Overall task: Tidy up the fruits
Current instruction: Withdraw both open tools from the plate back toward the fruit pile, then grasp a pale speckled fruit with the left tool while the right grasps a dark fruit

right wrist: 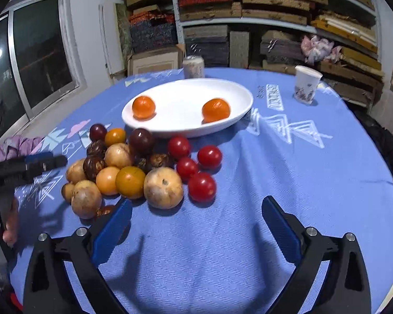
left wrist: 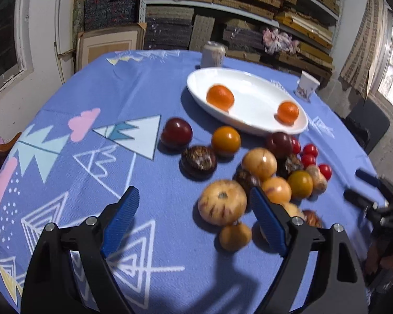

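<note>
**Fruit pile on the blue tablecloth, both grippers empty**

So here's the setup: a white oval plate [right wrist: 238, 120] sits toward the far side of the table [right wrist: 301, 183], and two oranges [right wrist: 143, 107] are lying in it, well apart from each other, one at each end. Everything else is bunched up in a loose heap just in front of the plate: pale yellow-tan fruits [right wrist: 163, 188], a couple of dark purple plums [right wrist: 141, 141], some brown scaly-looking ones [right wrist: 93, 167] (no clue what they are), orange-yellow tomatoes [right wrist: 130, 182], and four red cherry tomatoes [right wrist: 201, 186] clustered on the right edge of the pile.

The left gripper [left wrist: 195, 221] hovers low over the near side of the heap with its blue fingers spread wide, holding nothing; the biggest tan fruit [left wrist: 222, 202] shows between them. The right gripper [right wrist: 195, 231] is spread too, with only bare cloth between its fingers, and the pile lies just ahead on its left.

Behind the plate stand a can [right wrist: 194, 66] and a paper cup [right wrist: 306, 87].
</note>
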A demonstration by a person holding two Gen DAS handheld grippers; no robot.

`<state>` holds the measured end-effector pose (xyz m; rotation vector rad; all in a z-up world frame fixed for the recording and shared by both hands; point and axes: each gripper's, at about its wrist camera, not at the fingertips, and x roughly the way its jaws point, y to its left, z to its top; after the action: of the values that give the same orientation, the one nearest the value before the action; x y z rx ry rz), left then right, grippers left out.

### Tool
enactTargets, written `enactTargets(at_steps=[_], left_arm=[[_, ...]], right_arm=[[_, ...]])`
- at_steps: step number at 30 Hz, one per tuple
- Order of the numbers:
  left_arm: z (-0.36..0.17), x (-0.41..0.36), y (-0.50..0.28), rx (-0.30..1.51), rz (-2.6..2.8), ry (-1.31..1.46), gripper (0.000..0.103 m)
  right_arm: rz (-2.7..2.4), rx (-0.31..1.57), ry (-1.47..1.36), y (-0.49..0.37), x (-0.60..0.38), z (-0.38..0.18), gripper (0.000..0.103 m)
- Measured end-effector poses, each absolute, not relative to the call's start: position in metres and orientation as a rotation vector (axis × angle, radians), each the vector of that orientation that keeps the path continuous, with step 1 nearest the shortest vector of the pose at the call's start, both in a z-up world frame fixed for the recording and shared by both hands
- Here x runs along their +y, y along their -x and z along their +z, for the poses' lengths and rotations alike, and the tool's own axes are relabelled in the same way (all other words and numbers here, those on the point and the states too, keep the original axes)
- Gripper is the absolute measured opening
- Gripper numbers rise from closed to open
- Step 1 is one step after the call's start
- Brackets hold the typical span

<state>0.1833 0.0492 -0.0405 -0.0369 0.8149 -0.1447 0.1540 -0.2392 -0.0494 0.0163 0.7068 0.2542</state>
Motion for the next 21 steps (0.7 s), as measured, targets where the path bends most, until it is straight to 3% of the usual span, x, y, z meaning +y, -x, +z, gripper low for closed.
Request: enactTargets(at_steps=[4,9,21], left_arm=[[-0.051,0.034,-0.186,0.848,-0.148,-0.035,0.078],[-0.062,0.021,-0.192,0.902,-0.186,-0.08,0.061],[-0.067,0.023,-0.212,0.935,-0.233,-0.031,0.055]], right_arm=[[0.253,0.712,0.006,-0.154,-0.238,-0.048,0.1],[0.273,0.701,-0.001,-0.151,-0.238,-0.044,0.1],[0.264,0.706,-0.118,-0.155,-0.257,-0.043,0.1]])
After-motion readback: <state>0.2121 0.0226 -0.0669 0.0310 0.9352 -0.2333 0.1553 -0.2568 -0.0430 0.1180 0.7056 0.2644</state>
